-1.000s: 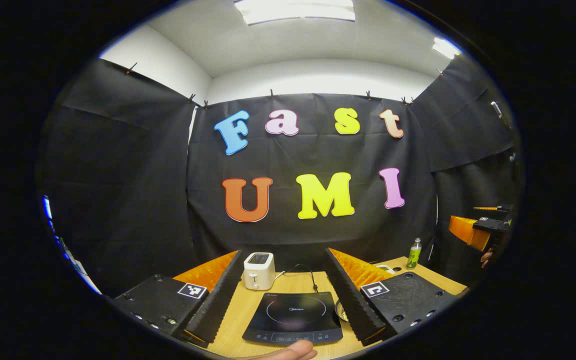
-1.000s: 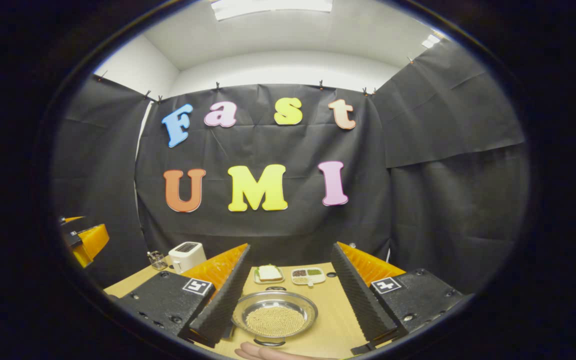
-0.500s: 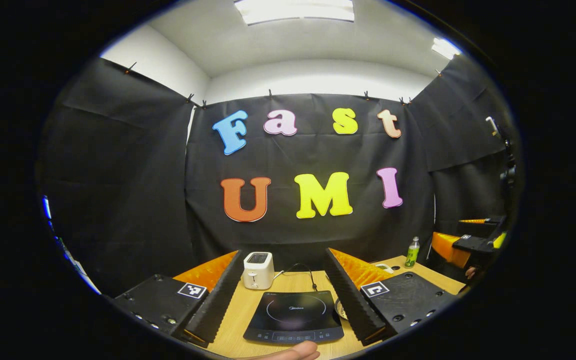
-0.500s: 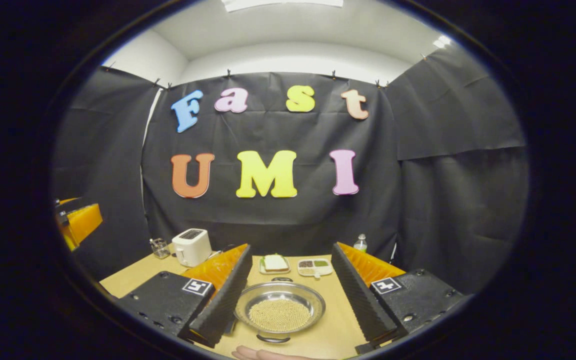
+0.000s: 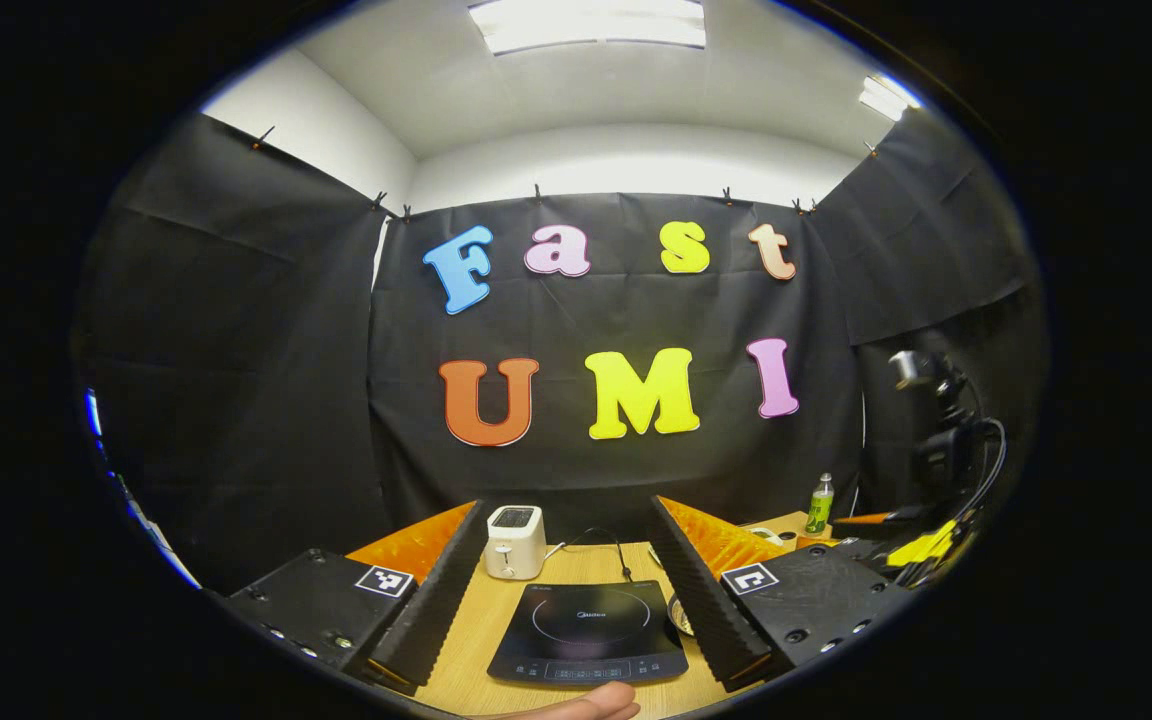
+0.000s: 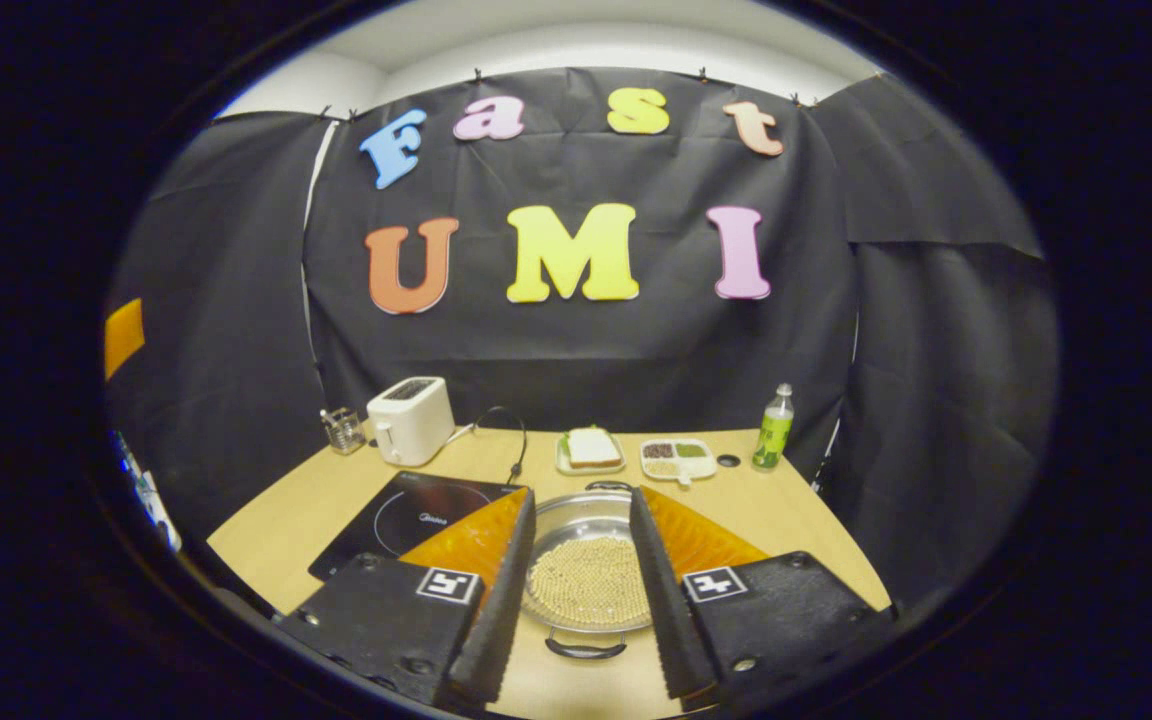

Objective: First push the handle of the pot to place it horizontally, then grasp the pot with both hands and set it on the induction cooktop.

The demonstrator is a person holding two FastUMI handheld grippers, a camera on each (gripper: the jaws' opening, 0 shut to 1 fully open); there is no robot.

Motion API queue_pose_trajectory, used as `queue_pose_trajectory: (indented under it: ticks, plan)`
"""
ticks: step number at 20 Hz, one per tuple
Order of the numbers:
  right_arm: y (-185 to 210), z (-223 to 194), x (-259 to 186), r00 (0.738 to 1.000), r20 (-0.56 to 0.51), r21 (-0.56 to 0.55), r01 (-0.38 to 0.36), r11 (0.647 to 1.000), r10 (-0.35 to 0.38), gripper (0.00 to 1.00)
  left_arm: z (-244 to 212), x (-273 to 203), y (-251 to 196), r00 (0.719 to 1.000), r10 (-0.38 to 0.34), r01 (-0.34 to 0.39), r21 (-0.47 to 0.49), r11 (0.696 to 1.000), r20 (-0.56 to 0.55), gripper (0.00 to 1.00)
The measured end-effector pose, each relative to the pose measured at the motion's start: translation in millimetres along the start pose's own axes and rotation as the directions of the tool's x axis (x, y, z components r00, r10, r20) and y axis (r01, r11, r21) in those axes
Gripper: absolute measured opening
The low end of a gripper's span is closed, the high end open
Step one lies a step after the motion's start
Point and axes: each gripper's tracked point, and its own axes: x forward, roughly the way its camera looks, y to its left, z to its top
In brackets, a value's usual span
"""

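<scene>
From the right gripper view I see the right gripper (image 6: pixel 581 590) hanging over the pot (image 6: pixel 586 575), fingers parted and gripping nothing, the bead-filled bowl showing between them, one handle (image 6: pixel 586 648) at its near rim. The pot sits on the table (image 6: pixel 796 510) just right of the cooktop (image 6: pixel 401 515). In the left gripper view my left gripper (image 5: pixel 576 600) is likewise spread wide above the cooktop (image 5: pixel 588 632), toaster (image 5: pixel 515 540) behind.

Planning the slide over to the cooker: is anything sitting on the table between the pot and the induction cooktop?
Nothing visible does. In the right gripper view the round steel pot of pale beads sits just right of the flat black induction cooktop, with bare wooden table around them. The white toaster stands behind the cooktop, off that path.
</scene>
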Motion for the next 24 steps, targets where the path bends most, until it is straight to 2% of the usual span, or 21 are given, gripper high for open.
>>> queue_pose_trajectory:
  ticks: [1,2,3,4,5,8,9,11,16,22,23,24]
  plan:
    - [9,-12,7,0.999,-0.043,-0.007,-0.026,1.0,0.025,0.4,-1,-1,-1,1.0,-0.003,0.003,0.0,1.0,0.002,0.96]
    - [14,-23,14,0.996,-0.08,-0.004,-0.046,0.999,0.045,0.35,-2,-1,-1,1.0,-0.005,0.005,0.0,1.0,0.005,0.96]
    - [12,-34,21,0.993,-0.113,0.001,-0.044,0.999,0.044,0.23,-2,-1,-2,1.0,-0.009,0.009,0.002,1.0,0.007,0.96]
    - [8,-43,27,0.988,-0.149,0.01,-0.032,0.999,0.033,0.16,-2,-2,-2,1.0,-0.014,0.014,0.005,1.0,0.009,0.96]
    - [11,-55,31,0.981,-0.189,0.029,-0.039,0.999,0.044,0.04,-3,-2,-3,1.0,-0.016,0.016,0.007,1.0,0.008,0.96]
    - [21,-89,47,0.95,-0.301,0.056,-0.071,0.996,0.084,0.01,-9,-1,-2,1.0,-0.014,0.014,0.019,1.0,-0.003,0.96]
    - [26,-100,50,0.937,-0.333,0.057,-0.087,0.995,0.101,0.04,-9,-1,-1,1.0,-0.013,0.013,0.021,1.0,-0.005,0.96]
    - [35,-119,51,0.914,-0.38,0.082,-0.118,0.99,0.141,0.04,-12,0,0,1.0,-0.011,0.012,0.019,1.0,-0.014,0.96]
    - [48,-160,55,0.865,-0.472,0.092,-0.146,0.985,0.173,0.04,-18,1,4,0.999,-0.007,0.008,0.01,1.0,-0.034,0.96]
    - [49,-202,52,0.838,-0.52,0.078,-0.149,0.986,0.168,0.04,-15,3,-3,0.999,-0.018,0.018,0.019,1.0,-0.032,0.96]
    - [45,-204,52,0.838,-0.522,0.075,-0.143,0.987,0.161,0.01,-14,4,-5,0.999,-0.024,0.024,0.019,1.0,-0.031,0.96]
    - [43,-204,52,0.84,-0.516,0.082,-0.146,0.986,0.167,0.04,-15,3,-8,0.999,-0.03,0.031,0.018,0.999,-0.032,0.96]
